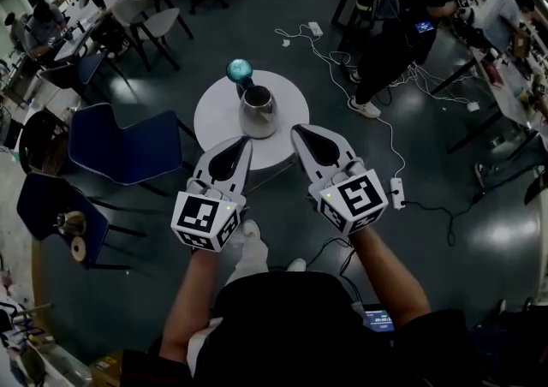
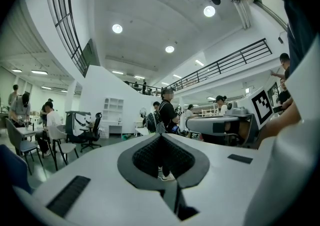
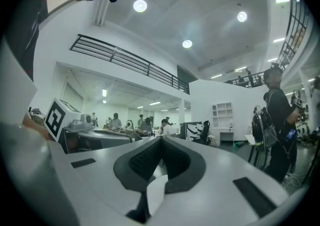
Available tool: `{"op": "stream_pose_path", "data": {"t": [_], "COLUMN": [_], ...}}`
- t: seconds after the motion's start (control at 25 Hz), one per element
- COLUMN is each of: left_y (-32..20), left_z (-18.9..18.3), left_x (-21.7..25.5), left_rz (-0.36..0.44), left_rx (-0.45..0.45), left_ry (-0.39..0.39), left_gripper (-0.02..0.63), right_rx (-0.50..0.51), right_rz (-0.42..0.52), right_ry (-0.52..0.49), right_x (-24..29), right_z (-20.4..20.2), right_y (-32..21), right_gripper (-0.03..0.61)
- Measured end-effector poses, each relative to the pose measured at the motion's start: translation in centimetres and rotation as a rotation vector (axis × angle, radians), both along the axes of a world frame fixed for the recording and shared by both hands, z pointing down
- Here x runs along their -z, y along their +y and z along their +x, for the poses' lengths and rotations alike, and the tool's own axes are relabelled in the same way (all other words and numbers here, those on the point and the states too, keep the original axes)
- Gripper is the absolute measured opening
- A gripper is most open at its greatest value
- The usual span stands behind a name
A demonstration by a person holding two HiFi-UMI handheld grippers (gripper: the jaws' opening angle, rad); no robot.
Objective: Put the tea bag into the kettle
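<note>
A steel kettle (image 1: 257,111) stands open-topped on a small round white table (image 1: 291,107). A blue-green ball-shaped piece (image 1: 239,69) sits just behind it. I see no tea bag on the table in the head view. My left gripper (image 1: 247,142) and right gripper (image 1: 296,130) are held side by side, with their tips at the table's near edge, short of the kettle. The left gripper (image 2: 160,136) has its jaws together and nothing between them. The right gripper (image 3: 161,139) is shut too. A white patch (image 3: 156,192) shows in its slit below the pads; I cannot tell what it is.
A blue chair (image 1: 128,150) stands left of the table, another blue chair (image 1: 51,210) nearer left. Cables and a power strip (image 1: 397,193) lie on the dark floor to the right. A person (image 1: 402,17) stands beyond the table at right. Desks and seated people fill the far left.
</note>
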State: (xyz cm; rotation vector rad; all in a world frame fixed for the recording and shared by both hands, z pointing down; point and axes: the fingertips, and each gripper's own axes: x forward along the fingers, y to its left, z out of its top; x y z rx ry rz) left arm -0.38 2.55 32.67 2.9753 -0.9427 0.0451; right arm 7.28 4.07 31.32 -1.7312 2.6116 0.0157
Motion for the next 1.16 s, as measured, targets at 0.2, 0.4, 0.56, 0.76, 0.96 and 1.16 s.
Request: {"op": "stream_pose_path", "data": {"t": [0.2, 0.4, 0.56, 0.76, 0.96, 1.16], "left_y": [2.4, 4.5, 6.1, 7.6, 7.8, 7.4], "left_z": [0.9, 1.7, 2.3, 3.3, 4.2, 5.0], "left_x": [0.0, -0.1, -0.1, 0.0, 0.3, 0.5], "left_rz": [-0.002, 0.002, 0.006, 0.012, 0.016, 0.012], "left_rx": [0.005, 0.005, 0.006, 0.008, -0.002, -0.009], "left_ry": [0.003, 0.007, 0.003, -0.004, -0.008, -0.004], "left_gripper": [0.015, 0.015, 0.015, 0.015, 0.015, 0.015], "right_rx": [0.009, 0.024, 0.029, 0.032, 0.025, 0.014], "right_rz": [0.002, 0.011, 0.019, 0.025, 0.027, 0.021], "right_ry": [0.051, 0.073, 0.076, 0.071, 0.061, 0.077], "right_x": [-0.1, -0.2, -0.1, -0.1, -0.1, -0.3], "right_z": [0.4, 0.5, 1.1, 1.9, 2.7, 3.4], "right_y": [2.5, 4.6, 6.1, 7.5, 7.8, 7.6], "right_gripper": [0.018, 0.018, 0.018, 0.018, 0.018, 0.018]}}
